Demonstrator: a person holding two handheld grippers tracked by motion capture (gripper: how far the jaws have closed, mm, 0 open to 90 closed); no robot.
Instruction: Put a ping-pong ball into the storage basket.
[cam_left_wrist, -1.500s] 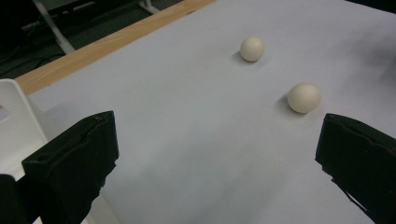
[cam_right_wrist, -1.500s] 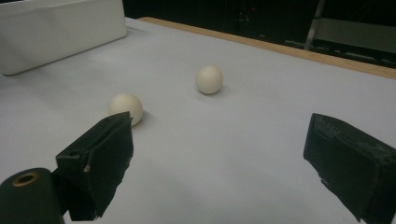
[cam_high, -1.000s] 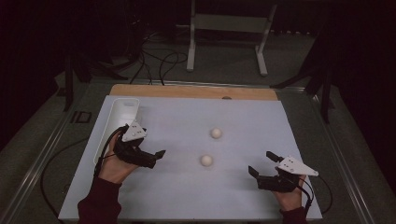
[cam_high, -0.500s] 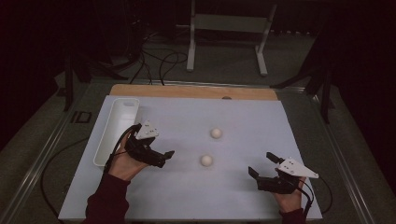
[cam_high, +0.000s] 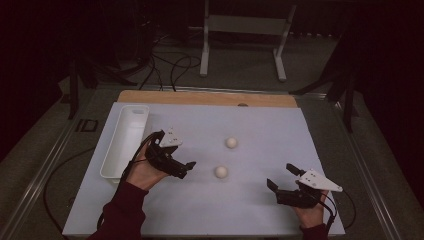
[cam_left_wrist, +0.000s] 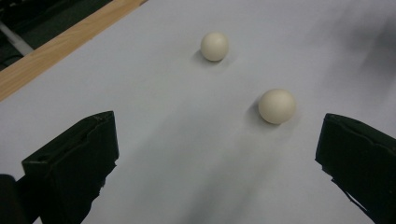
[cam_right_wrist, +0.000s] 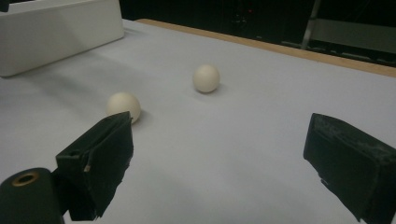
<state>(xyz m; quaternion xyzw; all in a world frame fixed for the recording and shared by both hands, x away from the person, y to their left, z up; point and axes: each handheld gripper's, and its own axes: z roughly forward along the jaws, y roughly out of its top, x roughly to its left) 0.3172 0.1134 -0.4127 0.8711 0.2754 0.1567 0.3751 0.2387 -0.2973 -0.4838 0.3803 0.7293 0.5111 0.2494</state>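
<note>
1. Two tools are at work, and both have their jaws wide apart with nothing between them. The left tool (cam_high: 186, 169) hangs just above the table (cam_high: 260, 215), tipped toward the near ball (cam_high: 221, 172); the right tool (cam_high: 280, 181) rests low at the near right edge, well apart from either ball.

2. Seen from the left tool's own view, the near ball (cam_left_wrist: 277, 106) lies ahead, closer to the right-hand jaw than to the left, and not yet between them. The far ball (cam_left_wrist: 215, 46) sits farther on, near the wooden strip (cam_left_wrist: 56, 46).

3. Judged from how things lie, the work is putting balls into the tray (cam_high: 126, 140) at the left of the table. Its inside looks bare as far as the high view shows, so I take the job as barely begun: neither ball is gripped, both lie on the table, apart from each other and from the tray.

4. Left to do: close on the near ball, carry it to the tray, then the same for the far ball (cam_high: 231, 142).

5. Against the earlier pictures, the left tool has swung away from the tray toward the middle and now sits near the near ball. The right tool and both balls are where they were.
</note>
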